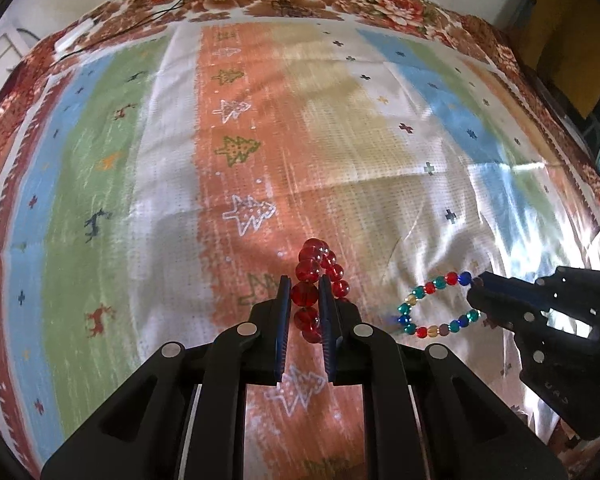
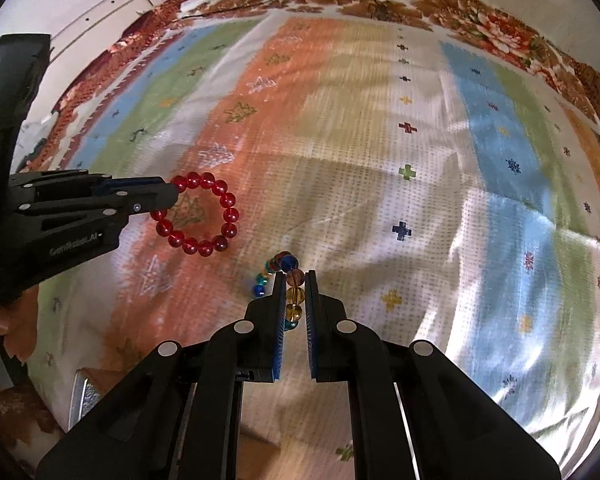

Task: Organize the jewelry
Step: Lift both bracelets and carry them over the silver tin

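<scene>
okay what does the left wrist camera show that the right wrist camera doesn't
Only the left wrist view shows the multicolored bracelet as an open loop, and reindeer figures on the cloth. Only the right wrist view shows the red bracelet as a full ring, and a white cabinet. Both show the left gripper and right gripper, each shut on a bracelet.

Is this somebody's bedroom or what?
Probably a room in a home, maybe a bedroom. A striped cloth with little trees and deer lies over a floral spread, like a bed. Pale cabinet doors stand behind it.
</scene>
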The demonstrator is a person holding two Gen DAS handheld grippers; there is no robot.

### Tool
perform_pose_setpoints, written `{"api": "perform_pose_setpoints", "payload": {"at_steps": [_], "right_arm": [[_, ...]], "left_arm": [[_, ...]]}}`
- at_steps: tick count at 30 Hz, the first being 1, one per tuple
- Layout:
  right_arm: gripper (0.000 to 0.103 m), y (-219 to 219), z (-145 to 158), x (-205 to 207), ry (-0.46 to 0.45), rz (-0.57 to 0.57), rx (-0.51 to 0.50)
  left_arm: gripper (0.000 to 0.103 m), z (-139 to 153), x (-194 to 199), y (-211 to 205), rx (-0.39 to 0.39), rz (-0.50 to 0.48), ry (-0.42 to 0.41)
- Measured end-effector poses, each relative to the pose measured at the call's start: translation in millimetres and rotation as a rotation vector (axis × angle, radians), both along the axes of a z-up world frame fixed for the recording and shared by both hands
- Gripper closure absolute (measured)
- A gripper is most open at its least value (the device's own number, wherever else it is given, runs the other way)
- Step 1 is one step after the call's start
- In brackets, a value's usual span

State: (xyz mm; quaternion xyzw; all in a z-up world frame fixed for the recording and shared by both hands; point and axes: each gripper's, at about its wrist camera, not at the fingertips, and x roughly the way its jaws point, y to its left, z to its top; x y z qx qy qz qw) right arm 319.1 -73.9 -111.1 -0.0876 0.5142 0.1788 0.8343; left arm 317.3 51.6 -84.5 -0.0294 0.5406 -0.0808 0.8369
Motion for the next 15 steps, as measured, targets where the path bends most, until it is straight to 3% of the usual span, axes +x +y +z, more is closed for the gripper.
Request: {"api": "perform_pose_setpoints", "payload": {"at_steps": [15], "right_arm": [[0.093, -9.9, 31.3, -22.7, -0.065, -0.01, 0.045]], "left_arm": [[0.09, 22.1, -21.5, -1.2, 0.026, 0.012, -0.051]]}}
